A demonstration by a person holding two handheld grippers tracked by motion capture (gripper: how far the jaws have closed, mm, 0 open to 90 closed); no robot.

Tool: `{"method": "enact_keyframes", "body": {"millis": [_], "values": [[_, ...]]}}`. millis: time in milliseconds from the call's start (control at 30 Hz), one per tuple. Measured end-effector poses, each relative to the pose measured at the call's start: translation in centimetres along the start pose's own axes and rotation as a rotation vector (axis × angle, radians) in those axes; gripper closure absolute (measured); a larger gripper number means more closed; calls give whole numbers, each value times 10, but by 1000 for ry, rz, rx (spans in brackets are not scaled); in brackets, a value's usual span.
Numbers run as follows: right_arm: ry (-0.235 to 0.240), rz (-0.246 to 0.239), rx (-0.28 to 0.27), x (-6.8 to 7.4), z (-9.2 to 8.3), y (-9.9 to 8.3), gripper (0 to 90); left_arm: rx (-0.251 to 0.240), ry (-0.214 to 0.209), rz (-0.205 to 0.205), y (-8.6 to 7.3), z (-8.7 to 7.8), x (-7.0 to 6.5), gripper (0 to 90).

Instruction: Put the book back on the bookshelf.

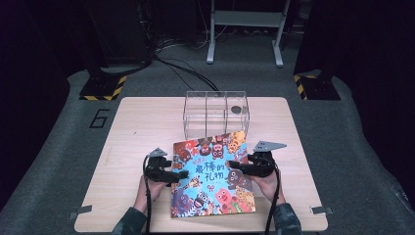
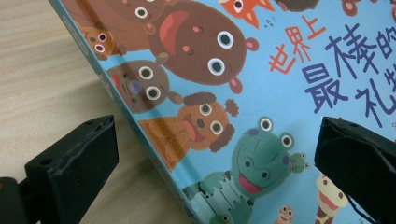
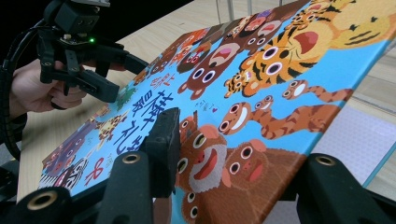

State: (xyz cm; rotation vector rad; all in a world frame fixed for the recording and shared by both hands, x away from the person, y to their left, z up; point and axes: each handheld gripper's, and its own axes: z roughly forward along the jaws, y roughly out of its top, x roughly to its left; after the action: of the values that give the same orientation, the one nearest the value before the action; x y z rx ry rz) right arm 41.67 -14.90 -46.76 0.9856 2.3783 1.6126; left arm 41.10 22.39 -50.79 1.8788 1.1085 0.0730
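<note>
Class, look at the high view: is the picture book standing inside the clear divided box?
No. The picture book lies on the table in front of the clear divided box.

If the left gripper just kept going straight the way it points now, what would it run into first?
Most likely the picture book: the left gripper points across the table toward it, jaws open either side of the book's near edge. Depth is unclear, but nothing else lies in that line before the cover.

Table point(image 1: 142, 127) brightly lit, surroundings dark; close views slightly soft.
</note>
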Motion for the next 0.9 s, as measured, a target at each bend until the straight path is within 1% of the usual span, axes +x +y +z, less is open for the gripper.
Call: {"method": "enact_keyframes", "body": {"millis": [67, 100, 133, 200, 233, 300, 367, 400, 433, 467, 500, 533, 567, 600, 667, 700, 733, 833, 900], "values": [[-1, -5, -4, 1, 0, 0, 532, 1, -3, 4, 1, 0, 1, 0], [-3, -6, -5, 1, -1, 0, 532, 0, -4, -1, 2, 0, 1, 0], [0, -14, -6, 1, 0, 1, 532, -3, 5, 2, 2, 1, 1, 0], [-6, -17, -13, 2, -1, 1, 532, -9, 9, 6, 3, 2, 1, 0], [-7, -21, -22, 2, -1, 1, 532, 1, 5, 3, 3, 1, 2, 0], [-10, -28, -26, 2, -1, 1, 532, -22, 15, -1, 4, 2, 3, 0], [-12, -38, -34, 3, -1, 2, 532, -3, 4, 14, 7, 0, 5, 0], [-11, -38, -34, 3, -1, 2, 532, -30, 12, -5, 8, 2, 4, 0], [-12, -39, -37, 4, -2, 2, 532, -5, 7, 9, 9, 0, 5, 0], [-12, -50, -42, 4, -2, 2, 532, -9, 3, 13, 10, 1, 6, 0], [-15, -49, -43, 5, -2, 2, 532, -19, 4, 0, 10, 1, 5, 0], [-13, -57, -42, 5, -2, 3, 532, -8, 0, 4, 11, 0, 6, 0], [-13, -61, -47, 6, -2, 3, 532, -20, 3, 3, 12, 1, 7, 0], [-15, -63, -50, 6, -3, 3, 532, -16, -4, -2, 13, 1, 7, 0], [-14, -68, -51, 8, -3, 4, 532, -22, 0, 8, 13, 3, 7, 1], [-15, -78, -63, 8, -2, 4, 532, -11, -16, 5, 14, 3, 7, 2], [-18, -79, -63, 8, -3, 4, 532, -7, -23, 0, 13, 4, 7, 2], [-15, -88, -69, 9, -3, 5, 532, -24, -48, -11, 13, 5, 7, 13], [-13, -91, -69, 9, -3, 5, 532, -22, -61, -6, 14, 5, 6, 44]]}}
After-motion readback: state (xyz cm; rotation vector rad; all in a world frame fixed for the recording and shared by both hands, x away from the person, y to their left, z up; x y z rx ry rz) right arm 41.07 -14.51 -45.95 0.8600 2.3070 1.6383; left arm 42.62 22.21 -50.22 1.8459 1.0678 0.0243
